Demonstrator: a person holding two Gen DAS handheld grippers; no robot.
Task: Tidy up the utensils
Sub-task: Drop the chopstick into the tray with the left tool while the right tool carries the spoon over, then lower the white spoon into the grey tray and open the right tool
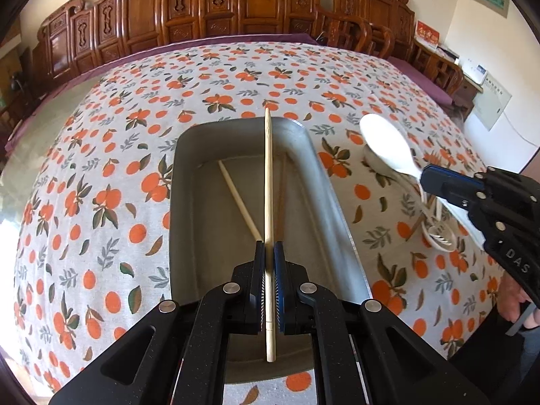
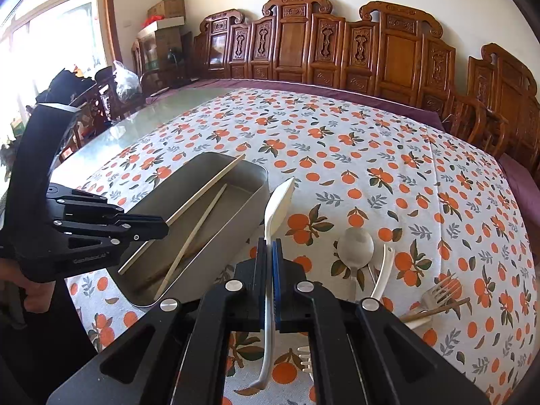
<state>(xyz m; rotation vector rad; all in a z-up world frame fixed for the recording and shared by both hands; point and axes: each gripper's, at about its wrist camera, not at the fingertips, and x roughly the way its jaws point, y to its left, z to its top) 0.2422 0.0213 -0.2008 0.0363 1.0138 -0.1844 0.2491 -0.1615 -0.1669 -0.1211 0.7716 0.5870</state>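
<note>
Left gripper [image 1: 269, 253]: closed on a pale chopstick [image 1: 268, 182], pinched between the pads partway along its length; its back end sticks out toward the camera.
Held chopstick: hangs over the tray [image 1: 317, 155], running lengthwise above it, its tip reaching above the far rim.
Right gripper [image 2: 270, 253]: closed on a white spoon [image 2: 277, 202], gripped at the handle, bowl forward and clear of the cloth.
Held spoon: just beside the tray's right wall, outside it; the handle's hooked end hangs down under the gripper.
Tray: grey metal, rectangular, on the cloth [image 1: 101, 168].
Tray contents: one pale chopstick [image 1: 238, 199] lying aslant on the floor and a darker brown one [image 1: 281, 202] beside it.
Loose on the cloth, right of the tray: a grey spoon [image 2: 356, 246], a white handle [image 2: 383, 270], a clear fork [image 2: 438, 292], a brown stick [image 2: 435, 310], and a white fork [image 2: 303, 357] half hidden under the right gripper.
Cloth: white with orange fruit print, over a large table.
Behind: carved wooden chairs [image 2: 337, 44] along the wall.
</note>
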